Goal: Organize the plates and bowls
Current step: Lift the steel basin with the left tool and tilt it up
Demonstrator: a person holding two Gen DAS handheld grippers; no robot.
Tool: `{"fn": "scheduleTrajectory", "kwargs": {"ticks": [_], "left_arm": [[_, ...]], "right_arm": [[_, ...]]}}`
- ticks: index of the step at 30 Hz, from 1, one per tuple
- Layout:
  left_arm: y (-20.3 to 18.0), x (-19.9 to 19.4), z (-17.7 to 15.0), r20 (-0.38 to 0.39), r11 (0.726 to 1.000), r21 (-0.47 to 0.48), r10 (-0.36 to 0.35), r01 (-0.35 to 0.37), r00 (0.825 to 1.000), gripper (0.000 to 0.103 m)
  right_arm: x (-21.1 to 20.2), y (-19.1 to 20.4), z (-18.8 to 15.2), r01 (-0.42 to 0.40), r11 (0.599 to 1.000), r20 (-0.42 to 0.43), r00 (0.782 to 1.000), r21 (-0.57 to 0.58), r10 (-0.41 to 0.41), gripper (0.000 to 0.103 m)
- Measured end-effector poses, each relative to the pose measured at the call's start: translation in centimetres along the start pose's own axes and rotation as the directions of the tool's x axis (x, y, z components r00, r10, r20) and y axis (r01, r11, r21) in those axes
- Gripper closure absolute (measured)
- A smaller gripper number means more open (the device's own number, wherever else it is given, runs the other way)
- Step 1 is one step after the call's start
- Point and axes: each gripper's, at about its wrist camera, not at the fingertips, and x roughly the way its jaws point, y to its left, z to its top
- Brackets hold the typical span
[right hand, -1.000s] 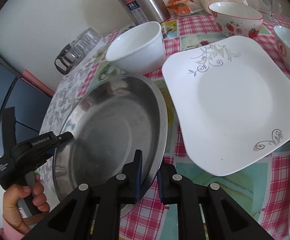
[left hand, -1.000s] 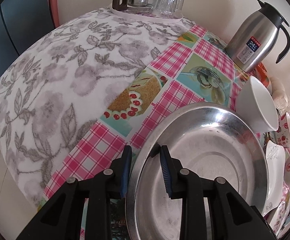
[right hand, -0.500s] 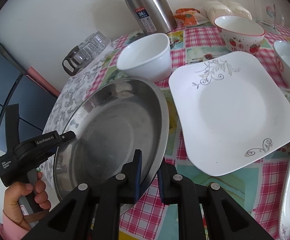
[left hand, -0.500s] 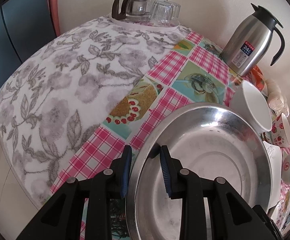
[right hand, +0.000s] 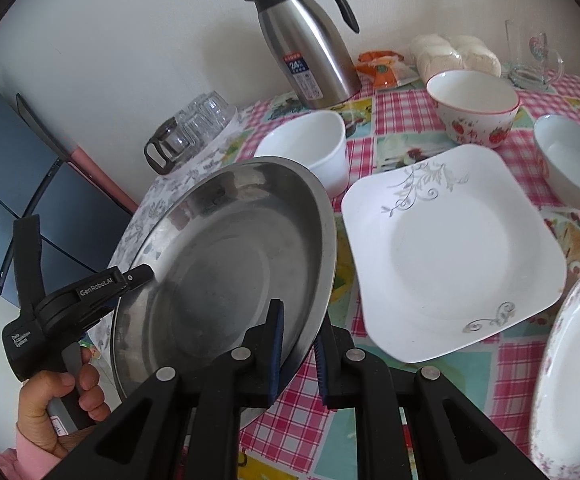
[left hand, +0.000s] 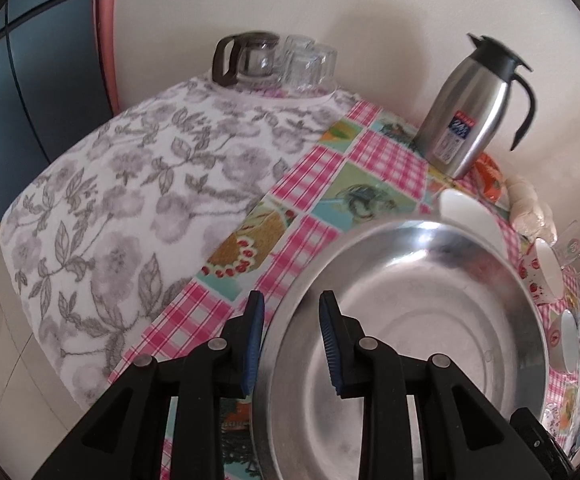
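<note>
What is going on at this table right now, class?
A person is holding a round steel plate by opposite edges with two tools. The right hand-held gripper pinches the near rim, and the left hand-held gripper straddles the other rim. The plate tilts above the checked tablecloth. Beside it lie a square white plate, a plain white bowl and a strawberry bowl, not yet stacked.

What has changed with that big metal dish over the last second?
The steel dish has been lifted off the checked tablecloth, gripped at opposite rims by the left gripper and the right gripper. The left jaws have just been closing a little more on the rim between them. The square white plate, plain white bowl and steel jug stayed put.
</note>
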Motion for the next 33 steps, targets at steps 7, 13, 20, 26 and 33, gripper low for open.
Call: {"fn": "scheduleTrajectory", "kwargs": {"ticks": [7,13,20,26,33], "left_arm": [[-4.4,-1.4,-0.7,0.037,0.992,0.124,-0.023,0.019,0.999,0.076],[-3.4,-0.3,-0.7,0.008,0.997,0.081,0.018,-0.018,1.0,0.076],[1.1,2.4,-1.0,-0.113,0.991,-0.108,0.063,-0.075,0.992,0.058],[3.1,5.0,-2.1,-0.214,0.978,-0.182,0.06,-0.1,0.975,0.058],[3.0,6.6,-2.4,-0.25,0.98,-0.186,0.017,-0.065,0.968,0.064]], "right_arm": [[-1.6,-0.9,0.3,0.035,0.999,0.031,0.999,-0.03,-0.034,0.086],[-2.2,-2.9,0.7,0.026,1.0,0.021,0.999,0.004,-0.026,0.086],[-0.2,-3.1,0.2,0.014,0.999,-0.076,0.997,0.035,-0.012,0.085],[2.2,-3.5,-0.8,0.029,0.998,-0.157,0.987,0.061,-0.019,0.085],[4.6,-3.7,-1.5,0.024,0.993,-0.207,0.978,0.117,0.001,0.085]]}}
